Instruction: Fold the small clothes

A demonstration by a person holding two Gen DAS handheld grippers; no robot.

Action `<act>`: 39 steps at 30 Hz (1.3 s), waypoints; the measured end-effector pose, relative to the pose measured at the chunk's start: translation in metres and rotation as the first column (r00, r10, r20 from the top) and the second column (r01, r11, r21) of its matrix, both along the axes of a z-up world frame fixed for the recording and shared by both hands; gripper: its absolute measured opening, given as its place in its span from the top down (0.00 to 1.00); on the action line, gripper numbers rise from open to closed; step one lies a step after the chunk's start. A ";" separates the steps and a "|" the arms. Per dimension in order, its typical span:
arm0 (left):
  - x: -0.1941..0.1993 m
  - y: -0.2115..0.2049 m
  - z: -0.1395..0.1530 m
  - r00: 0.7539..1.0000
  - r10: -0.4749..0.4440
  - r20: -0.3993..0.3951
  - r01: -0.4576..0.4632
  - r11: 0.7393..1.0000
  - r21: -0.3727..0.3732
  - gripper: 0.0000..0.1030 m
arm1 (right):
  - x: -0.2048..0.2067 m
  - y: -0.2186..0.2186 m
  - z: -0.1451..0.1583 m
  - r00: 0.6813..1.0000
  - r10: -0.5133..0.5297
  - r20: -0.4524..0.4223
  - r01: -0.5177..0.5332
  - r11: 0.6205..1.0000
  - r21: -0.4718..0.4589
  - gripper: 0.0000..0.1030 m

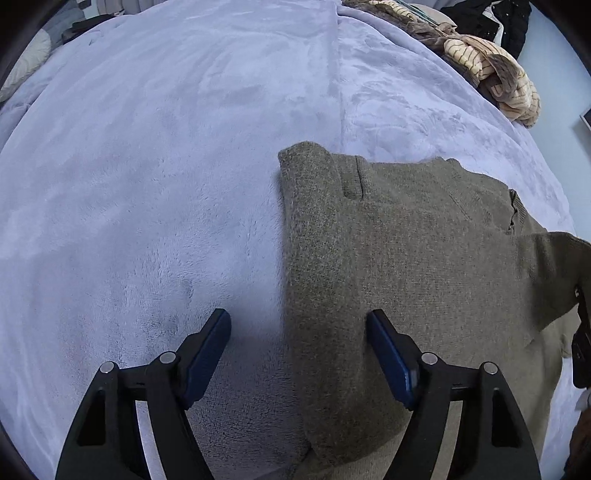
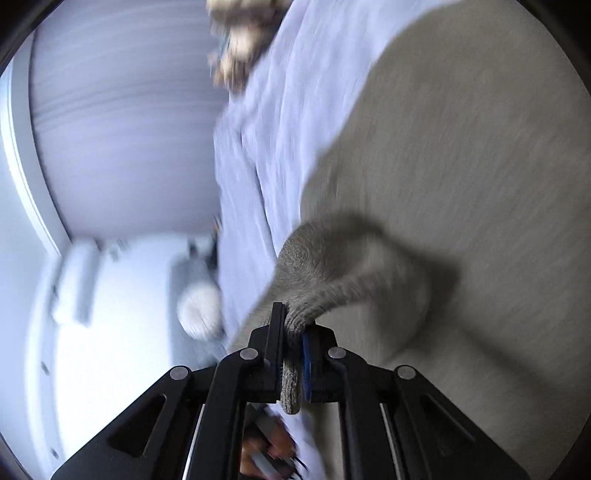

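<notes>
An olive-grey knit sweater (image 1: 399, 258) lies on a lavender fleece blanket (image 1: 147, 184), its left side folded over into a straight edge. My left gripper (image 1: 299, 332) is open and empty, hovering over that folded left edge near its lower end. My right gripper (image 2: 293, 328) is shut on a fold of the sweater's sleeve (image 2: 332, 273) and holds it lifted above the sweater body (image 2: 461, 166). The right wrist view is motion-blurred. Part of the right gripper shows at the right edge of the left wrist view (image 1: 581, 343).
A pile of striped beige and brown clothes (image 1: 487, 70) sits at the blanket's far right edge, with dark garments (image 1: 506, 22) behind. In the right wrist view the bed's edge (image 2: 236, 221) drops to a pale floor with a white round object (image 2: 201, 310).
</notes>
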State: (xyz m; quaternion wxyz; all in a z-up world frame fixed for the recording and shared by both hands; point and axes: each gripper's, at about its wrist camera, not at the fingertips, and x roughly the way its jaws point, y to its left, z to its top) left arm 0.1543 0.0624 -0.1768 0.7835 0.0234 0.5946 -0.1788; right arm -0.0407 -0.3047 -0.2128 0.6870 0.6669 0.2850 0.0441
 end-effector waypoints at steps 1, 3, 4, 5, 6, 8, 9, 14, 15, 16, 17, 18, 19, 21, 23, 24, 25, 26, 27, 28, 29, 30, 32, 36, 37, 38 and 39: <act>0.001 0.000 0.001 1.000 0.001 -0.005 -0.001 1.000 -0.002 0.24 | -0.011 -0.018 -0.004 0.997 -0.075 -0.005 0.075 0.997 0.025 0.86; 0.004 0.000 0.004 1.000 -0.005 -0.011 0.005 1.000 0.002 0.24 | -0.032 -0.044 -0.012 0.977 -0.199 -0.073 0.201 0.979 0.030 0.47; 0.005 0.000 0.008 1.000 -0.015 -0.004 0.015 1.000 0.006 0.24 | -0.040 -0.050 -0.014 0.968 -0.232 -0.098 0.236 0.971 0.029 0.35; 0.006 0.001 0.011 1.000 -0.026 0.006 0.026 1.000 0.009 0.24 | -0.048 -0.052 -0.013 0.960 -0.253 -0.119 0.258 0.966 0.023 0.31; 0.008 0.002 0.014 0.999 -0.032 0.012 0.032 0.999 0.008 0.24 | -0.051 -0.048 -0.010 0.963 -0.241 -0.120 0.245 0.969 0.023 0.31; 0.018 0.004 0.016 0.999 -0.042 0.013 0.042 0.999 0.000 0.24 | -0.049 -0.027 -0.003 0.982 -0.149 -0.118 0.150 0.989 -0.001 0.31; 0.024 0.006 0.016 0.999 -0.041 0.003 0.041 0.999 -0.004 0.24 | -0.043 -0.011 -0.003 0.988 -0.093 -0.122 0.092 0.996 -0.012 0.31; 0.043 0.015 0.000 0.996 -0.023 -0.088 0.017 0.997 -0.071 0.24 | 0.011 0.121 -0.026 0.956 0.251 -0.151 -0.240 0.967 0.084 0.32; 0.045 0.016 -0.002 0.995 -0.023 -0.099 0.014 0.996 -0.085 0.24 | 0.022 0.146 -0.033 0.946 0.287 -0.149 -0.273 0.956 0.107 0.32; 0.046 0.017 -0.003 0.994 -0.025 -0.105 0.014 0.995 -0.101 0.34 | 0.031 0.166 -0.039 0.944 0.299 -0.140 -0.283 0.951 0.126 0.32; 0.047 0.018 -0.003 0.993 -0.046 -0.113 0.031 0.991 -0.133 0.66 | 0.039 0.184 -0.045 0.944 0.301 -0.135 -0.282 0.949 0.141 0.33; 0.049 0.017 -0.004 0.988 -0.068 -0.136 0.045 0.985 -0.165 0.80 | 0.042 0.194 -0.049 0.946 0.295 -0.138 -0.275 0.951 0.144 0.41; 0.050 0.018 -0.001 0.986 -0.072 -0.150 0.043 0.981 -0.187 0.84 | 0.049 0.205 -0.051 0.949 0.279 -0.146 -0.259 0.955 0.144 0.52; 0.051 0.021 0.010 0.988 -0.096 -0.118 0.069 0.975 -0.209 0.89 | 0.060 0.218 -0.055 0.952 0.268 -0.146 -0.242 0.955 0.173 0.93; 0.051 0.031 0.016 0.990 -0.114 -0.087 0.094 0.975 -0.200 0.89 | 0.075 0.228 -0.043 0.958 0.268 -0.099 -0.250 0.954 0.164 0.93; 0.053 0.035 0.014 0.990 -0.115 -0.085 0.097 0.977 -0.192 0.89 | 0.078 0.233 -0.038 0.957 0.280 -0.080 -0.266 0.952 0.152 0.93; 0.056 0.042 0.009 0.990 -0.106 -0.095 0.088 0.980 -0.177 0.89 | 0.086 0.241 -0.029 0.952 0.300 -0.063 -0.290 0.948 0.133 0.93; 0.058 0.047 0.003 0.990 -0.095 -0.103 0.077 0.983 -0.166 0.89 | 0.093 0.250 -0.025 0.945 0.321 -0.058 -0.312 0.942 0.122 0.93; 0.060 0.052 -0.003 0.990 -0.088 -0.106 0.070 0.985 -0.156 0.89 | 0.099 0.261 -0.026 0.937 0.343 -0.067 -0.334 0.935 0.116 0.93; 0.061 0.056 -0.007 0.991 -0.081 -0.106 0.065 0.987 -0.150 0.89 | 0.102 0.268 -0.029 0.931 0.356 -0.083 -0.346 0.932 0.109 0.93; 0.061 0.060 -0.009 0.992 -0.070 -0.104 0.054 0.988 -0.146 0.89 | 0.107 0.277 -0.036 0.919 0.372 -0.133 -0.365 0.928 0.075 0.93; 0.061 0.062 -0.009 0.993 -0.058 -0.103 0.043 0.989 -0.140 0.89 | 0.111 0.282 -0.041 0.909 0.379 -0.174 -0.377 0.925 0.045 0.93; 0.058 0.066 -0.003 0.996 -0.036 -0.078 0.027 0.992 -0.120 0.89 | 0.109 0.286 -0.047 0.902 0.381 -0.201 -0.380 0.924 0.049 0.93; 0.047 0.074 0.016 0.999 -0.029 -0.036 0.025 0.992 -0.123 0.89 | 0.103 0.268 -0.018 0.880 0.431 -0.197 -0.438 0.899 0.010 0.46; 0.044 0.073 0.022 0.999 -0.033 -0.026 0.029 0.991 -0.129 0.89 | 0.099 0.256 -0.005 0.882 0.426 -0.200 -0.443 0.896 -0.043 0.40; 0.040 0.071 0.027 0.999 -0.038 -0.017 0.035 0.991 -0.133 0.89 | 0.091 0.239 0.008 0.890 0.400 -0.218 -0.430 0.896 -0.112 0.38; 0.037 0.068 0.030 0.999 -0.044 -0.011 0.042 0.990 -0.136 0.89 | 0.085 0.218 0.020 0.899 0.371 -0.232 -0.411 0.897 -0.161 0.38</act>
